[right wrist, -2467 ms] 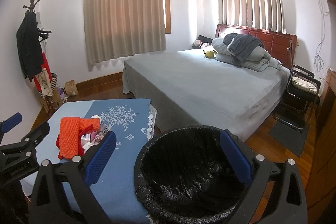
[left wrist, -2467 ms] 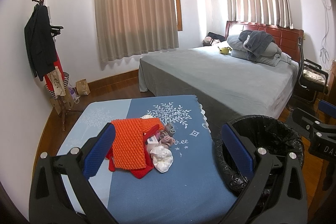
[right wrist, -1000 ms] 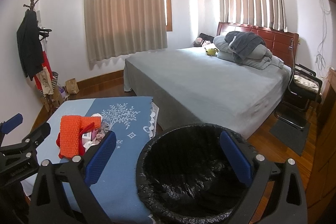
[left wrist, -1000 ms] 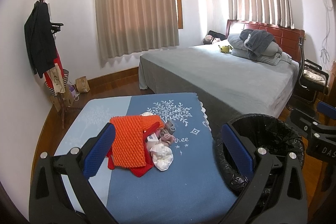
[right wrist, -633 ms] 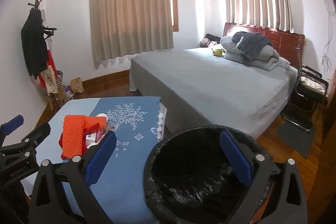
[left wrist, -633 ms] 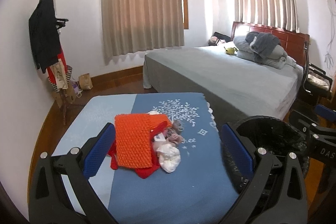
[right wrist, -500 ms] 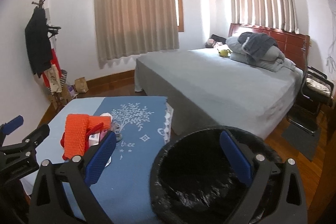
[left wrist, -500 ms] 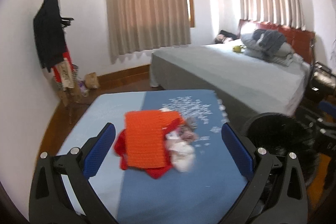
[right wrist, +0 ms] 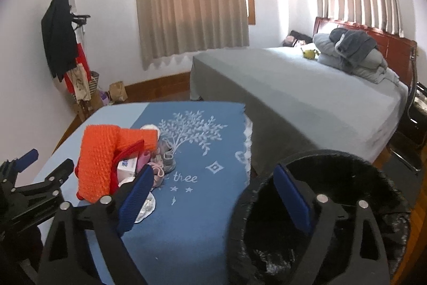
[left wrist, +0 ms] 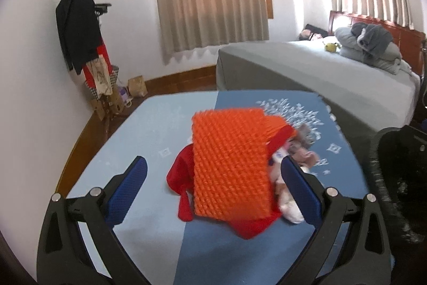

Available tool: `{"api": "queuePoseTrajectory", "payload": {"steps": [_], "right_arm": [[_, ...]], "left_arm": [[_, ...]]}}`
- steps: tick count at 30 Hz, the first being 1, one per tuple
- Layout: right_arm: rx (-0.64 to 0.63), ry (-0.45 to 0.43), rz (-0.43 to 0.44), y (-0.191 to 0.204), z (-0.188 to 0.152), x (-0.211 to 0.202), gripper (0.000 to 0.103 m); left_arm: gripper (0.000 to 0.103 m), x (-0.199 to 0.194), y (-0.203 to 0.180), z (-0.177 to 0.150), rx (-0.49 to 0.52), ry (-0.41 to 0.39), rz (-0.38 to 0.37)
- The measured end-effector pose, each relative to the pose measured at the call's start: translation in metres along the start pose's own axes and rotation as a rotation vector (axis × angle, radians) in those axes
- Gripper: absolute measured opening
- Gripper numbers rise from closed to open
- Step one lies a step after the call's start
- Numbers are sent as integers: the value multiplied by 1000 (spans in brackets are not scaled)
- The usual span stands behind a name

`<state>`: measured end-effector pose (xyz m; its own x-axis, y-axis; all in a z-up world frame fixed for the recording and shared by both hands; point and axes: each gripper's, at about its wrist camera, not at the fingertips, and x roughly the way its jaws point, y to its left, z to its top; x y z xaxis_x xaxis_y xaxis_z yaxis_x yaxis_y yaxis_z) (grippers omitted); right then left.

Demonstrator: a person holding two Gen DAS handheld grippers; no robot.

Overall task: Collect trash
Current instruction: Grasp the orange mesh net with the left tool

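A heap of trash lies on the blue tablecloth (left wrist: 149,130): an orange foam net (left wrist: 229,164) on top of a red bag (left wrist: 181,175), with white and pink crumpled scraps (left wrist: 291,207) at its right. My left gripper (left wrist: 213,186) is open, its blue pads either side of the heap's near end, above it. In the right wrist view the orange net (right wrist: 98,156), a small white box (right wrist: 127,165) and the scraps (right wrist: 162,159) show at left. My right gripper (right wrist: 213,191) is open and empty, over the gap between table and black-lined trash bin (right wrist: 320,218).
The bin also shows at the right edge of the left wrist view (left wrist: 395,178). A grey bed (right wrist: 307,92) with folded bedding stands behind the table. A coat rack (left wrist: 80,26) with clothes and bags stands by the left wall.
Both grippers have swung left and forward toward the table. The trash heap now sits between my left gripper's pads; the bin has slid to the right in both views.
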<state>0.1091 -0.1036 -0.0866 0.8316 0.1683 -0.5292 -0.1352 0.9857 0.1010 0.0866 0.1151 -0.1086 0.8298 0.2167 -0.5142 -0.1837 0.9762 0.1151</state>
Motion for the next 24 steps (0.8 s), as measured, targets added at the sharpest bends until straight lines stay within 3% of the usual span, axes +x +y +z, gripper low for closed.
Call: {"api": "queuePoseTrajectory", "payload": {"steps": [5,17,19,20,24], "right_arm": [[-17,37,2,9,-3,23,87],[-57,92,2,19,-13,47,86],[-63,98,11,21,-14,49,84],[-65,102,17,22,-14,49,82],[-73,106,27,26,-15,51,80]], "left_arm": [[89,28,5,-6,-23,39,-25],[92,70,-4,-15,-17,112,-59],[80,68,-7,-16,-6,103,-69],[66,67,-7,-16,-1,104,-76],[36,63,-14,-18,15,105,-111]]}}
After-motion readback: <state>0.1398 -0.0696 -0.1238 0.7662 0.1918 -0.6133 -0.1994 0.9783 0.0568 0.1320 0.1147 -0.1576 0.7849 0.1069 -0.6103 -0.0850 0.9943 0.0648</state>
